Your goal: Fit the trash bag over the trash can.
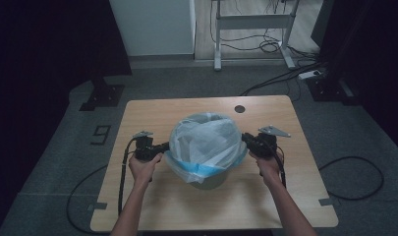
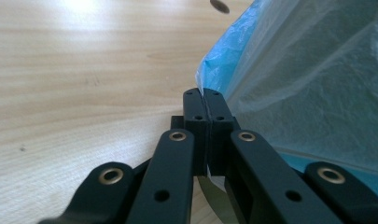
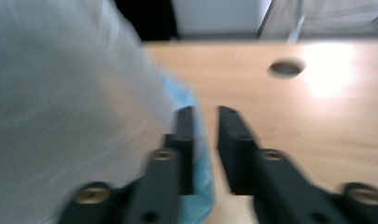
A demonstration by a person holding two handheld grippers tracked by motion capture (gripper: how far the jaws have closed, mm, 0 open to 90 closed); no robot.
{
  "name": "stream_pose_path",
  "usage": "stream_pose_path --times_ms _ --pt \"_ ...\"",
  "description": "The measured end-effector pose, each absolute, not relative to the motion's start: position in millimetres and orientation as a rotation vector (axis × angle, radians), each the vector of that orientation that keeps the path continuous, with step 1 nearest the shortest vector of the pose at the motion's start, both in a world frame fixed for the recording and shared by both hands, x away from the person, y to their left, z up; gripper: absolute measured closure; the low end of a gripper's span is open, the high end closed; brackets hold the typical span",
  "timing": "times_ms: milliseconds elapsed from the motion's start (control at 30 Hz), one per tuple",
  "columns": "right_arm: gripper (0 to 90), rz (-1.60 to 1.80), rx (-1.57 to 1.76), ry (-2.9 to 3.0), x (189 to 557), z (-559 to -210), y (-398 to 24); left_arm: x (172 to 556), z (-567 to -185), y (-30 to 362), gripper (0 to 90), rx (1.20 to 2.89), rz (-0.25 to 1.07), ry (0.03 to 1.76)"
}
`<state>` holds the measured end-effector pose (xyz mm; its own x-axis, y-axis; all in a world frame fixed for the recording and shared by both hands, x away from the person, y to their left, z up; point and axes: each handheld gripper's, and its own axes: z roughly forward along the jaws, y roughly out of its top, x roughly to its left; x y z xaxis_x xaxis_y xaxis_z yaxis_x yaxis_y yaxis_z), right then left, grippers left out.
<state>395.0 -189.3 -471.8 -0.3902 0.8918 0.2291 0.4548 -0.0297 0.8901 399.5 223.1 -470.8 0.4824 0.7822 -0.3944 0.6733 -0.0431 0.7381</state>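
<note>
A: Forearms come in from the bottom of the high view, one hand on each tool. Left tongs [image 1: 163, 148] sit at the left side of the bin [image 1: 206, 178], right tongs [image 1: 245, 138] at its right side.

B: State of the left tongs?

A: Jaws pressed together, no gap showing in the left gripper view [image 2: 207, 105]. Tips lie right at the blue edge of the bag [image 2: 317, 79]. Whether a fold of plastic is pinched between them, I cannot tell; the edge meets the tips and the seam hides the rest.

B: And the right?

A: Right gripper view is blurred. Right tongs [image 3: 206, 114] stand a little apart, with a clear gap between the jaws. The bag's blue hem [image 3: 200, 154] lies against the inner face of the left-hand jaw and hangs partly in the gap. The other jaw stands clear of it, so nothing is clamped.

B: Where is the bag itself?

A: Bag [image 1: 206, 142] is pale and see-through with a blue rim, and it sits in the bin at the middle of the bench [image 1: 152, 206]. Its mouth is spread wide and folded down over the bin's rim, so just the bin's lower part shows beneath it, toward the near side.

B: Anything else on the bench?

A: Round hole [image 1: 240, 108] in the top, beyond the bin, toward the far right.
</note>
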Motion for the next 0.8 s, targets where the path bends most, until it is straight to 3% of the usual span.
stream_pose_path --times_ms 167,333,567,800 --pt "59.1 1.489 1.352 1.724 370 -450 -210 394 -464 226 88.2 1.734 0.185 1.213" --pt "52.9 1.596 1.187 1.818 331 -434 -214 386 -456 229 87.8 1.722 0.220 1.188" --pt "45.3 1.693 0.973 1.974 281 -440 -197 381 -451 235 87.7 1.705 0.235 1.193" --pt "40.2 1.710 0.804 2.073 271 -446 -171 381 -451 234 87.6 1.703 0.230 1.183"
